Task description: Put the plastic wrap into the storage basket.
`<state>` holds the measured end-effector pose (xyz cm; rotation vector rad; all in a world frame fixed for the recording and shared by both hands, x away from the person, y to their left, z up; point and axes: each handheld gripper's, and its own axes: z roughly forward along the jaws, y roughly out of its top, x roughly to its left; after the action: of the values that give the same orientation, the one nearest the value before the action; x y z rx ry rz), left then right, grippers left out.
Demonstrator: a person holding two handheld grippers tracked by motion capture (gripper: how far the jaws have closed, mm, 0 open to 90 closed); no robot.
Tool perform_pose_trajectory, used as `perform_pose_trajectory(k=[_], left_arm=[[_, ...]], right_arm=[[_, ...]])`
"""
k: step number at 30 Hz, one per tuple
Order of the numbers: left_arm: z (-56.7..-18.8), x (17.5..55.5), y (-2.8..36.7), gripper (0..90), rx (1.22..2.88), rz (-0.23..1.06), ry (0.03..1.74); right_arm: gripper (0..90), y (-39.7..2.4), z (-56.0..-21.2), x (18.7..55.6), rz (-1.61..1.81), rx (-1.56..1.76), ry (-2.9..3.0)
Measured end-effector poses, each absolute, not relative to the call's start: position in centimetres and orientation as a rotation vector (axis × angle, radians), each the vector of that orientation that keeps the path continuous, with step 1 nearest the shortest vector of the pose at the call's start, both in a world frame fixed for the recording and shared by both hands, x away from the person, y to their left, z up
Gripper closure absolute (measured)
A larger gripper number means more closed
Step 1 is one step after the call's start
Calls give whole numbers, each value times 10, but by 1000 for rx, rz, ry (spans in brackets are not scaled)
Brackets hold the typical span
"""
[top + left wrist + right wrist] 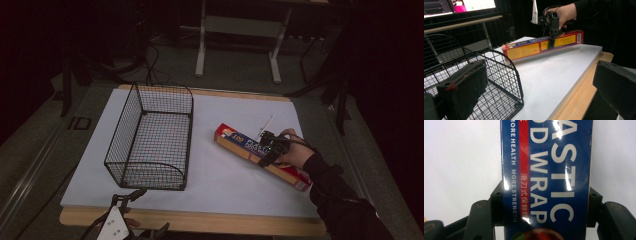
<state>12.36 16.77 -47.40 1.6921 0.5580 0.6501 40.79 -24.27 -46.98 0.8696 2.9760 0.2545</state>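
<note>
Wire basket (152, 137) left on board (220, 175); wrap box (260, 156) right.

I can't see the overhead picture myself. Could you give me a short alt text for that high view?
A person's right hand holds a claw clamped across a long red and blue plastic wrap box lying on a white board on a table. To its left stands an empty black wire basket; the other claw rests at the table's near edge.

Right tongs (266, 150) clamped, left tongs (131, 196) agape

Dim room, dark edges — white glare streaks on the box (546, 180)
</note>
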Motion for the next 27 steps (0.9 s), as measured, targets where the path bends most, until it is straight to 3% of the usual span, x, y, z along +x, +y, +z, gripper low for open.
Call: perform_pose_trajectory(k=[8,27], left_arm=[[-474,123,168,1,1692,650,554],[-474,123,167,1,1695,651,551]], right_arm=[[397,-235,-438,405,442,1207,2740],[398,-205,-400,401,549,1311,2578]])
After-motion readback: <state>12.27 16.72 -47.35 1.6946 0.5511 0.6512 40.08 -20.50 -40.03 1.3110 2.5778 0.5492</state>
